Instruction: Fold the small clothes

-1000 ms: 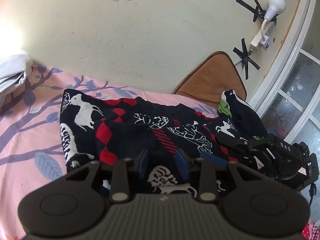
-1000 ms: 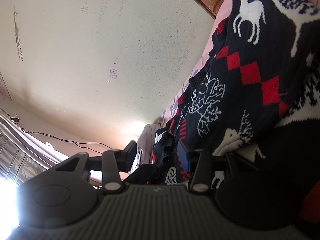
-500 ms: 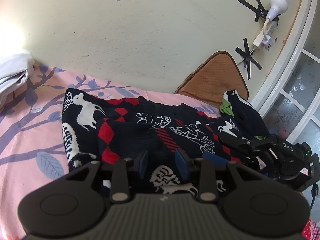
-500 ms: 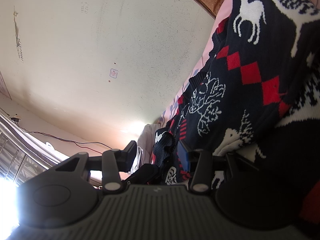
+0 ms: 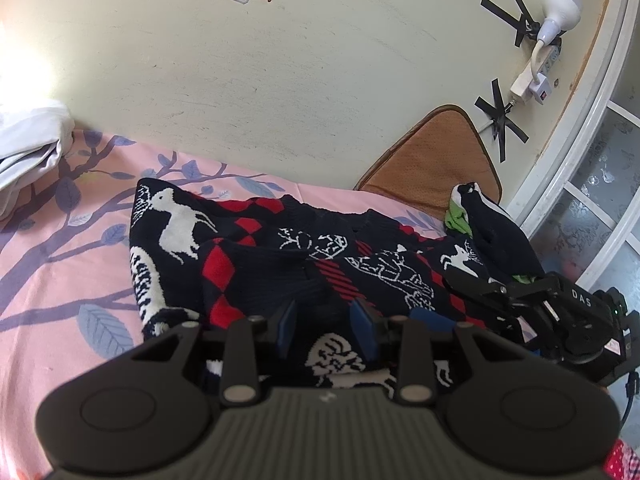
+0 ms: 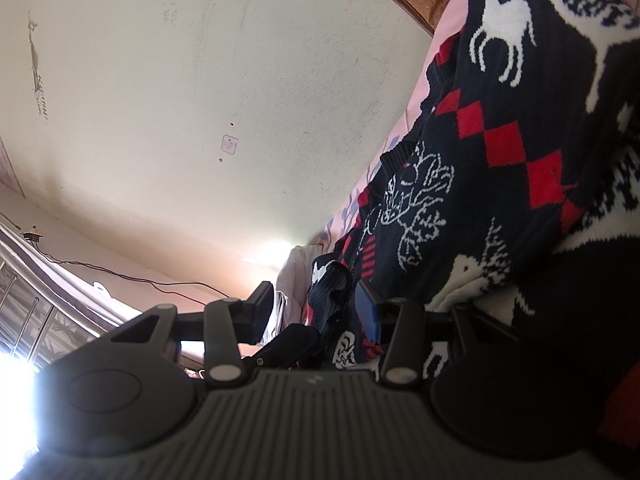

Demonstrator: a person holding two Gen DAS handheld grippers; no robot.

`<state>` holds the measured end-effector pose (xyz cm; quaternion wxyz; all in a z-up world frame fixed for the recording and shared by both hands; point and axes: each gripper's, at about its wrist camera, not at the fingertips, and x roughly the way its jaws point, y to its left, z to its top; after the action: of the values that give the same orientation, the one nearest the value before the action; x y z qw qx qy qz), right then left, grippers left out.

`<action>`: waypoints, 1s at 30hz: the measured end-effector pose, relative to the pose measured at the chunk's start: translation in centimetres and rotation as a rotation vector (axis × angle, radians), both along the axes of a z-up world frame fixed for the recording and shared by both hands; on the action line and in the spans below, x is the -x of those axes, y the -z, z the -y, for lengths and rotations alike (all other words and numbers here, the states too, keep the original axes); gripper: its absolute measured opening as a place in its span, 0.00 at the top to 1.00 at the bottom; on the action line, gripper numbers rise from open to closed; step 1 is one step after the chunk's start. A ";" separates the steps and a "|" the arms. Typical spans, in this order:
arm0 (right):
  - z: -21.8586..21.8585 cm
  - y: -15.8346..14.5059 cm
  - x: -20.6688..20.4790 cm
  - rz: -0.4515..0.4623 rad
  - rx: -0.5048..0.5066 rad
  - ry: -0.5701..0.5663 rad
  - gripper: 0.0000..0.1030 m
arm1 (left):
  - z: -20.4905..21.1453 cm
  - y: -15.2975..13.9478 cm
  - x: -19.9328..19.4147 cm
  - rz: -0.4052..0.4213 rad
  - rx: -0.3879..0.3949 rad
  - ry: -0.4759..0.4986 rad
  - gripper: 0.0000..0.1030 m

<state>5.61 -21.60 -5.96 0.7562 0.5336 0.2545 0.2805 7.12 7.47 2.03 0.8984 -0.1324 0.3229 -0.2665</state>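
Knitted navy wool with white deer and red diamonds — that is the sweater [image 5: 304,256] you are working on, lying rumpled across the pink leaf-print bedsheet [image 5: 52,280] close to the cream wall [image 5: 304,72]. Your left gripper [image 5: 326,322] points down at its near edge; the blue pads stand a narrow way apart with sweater fabric running between them, though whether they actually pinch it I cannot tell. Your right gripper [image 6: 310,308] lies low and level at the sweater's right side, tipped on its side so the wall fills the left of its view. Its jaws stand roughly half apart, a bunched dark fold of the knit between them; the right pad [image 6: 366,310] sits against the cloth, the left finger [image 6: 260,306] stands clear of it — no firm grip can be confirmed. From the left wrist view the right gripper's body [image 5: 560,320] rests on the sweater's far right. Beyond it lie a black and green garment [image 5: 480,220] and a brown cushion [image 5: 436,164] leaning on the wall. White bedding [image 5: 28,148] is heaped at far left.
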 end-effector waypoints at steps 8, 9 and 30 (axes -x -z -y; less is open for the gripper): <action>0.0 0.0 0.0 0.001 0.001 -0.001 0.53 | 0.1 0.1 0.0 -0.001 -0.015 -0.009 0.69; 0.0 0.0 0.0 0.001 0.002 -0.001 0.53 | 0.1 0.1 0.0 -0.002 -0.015 -0.009 0.69; 0.0 0.0 -0.1 0.002 0.002 -0.003 0.52 | 0.1 0.2 -0.1 -0.003 -0.015 -0.008 0.69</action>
<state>5.76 -21.56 -5.97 0.7567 0.5321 0.2547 0.2820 7.23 7.37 1.81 0.9001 -0.1273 0.3255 -0.2601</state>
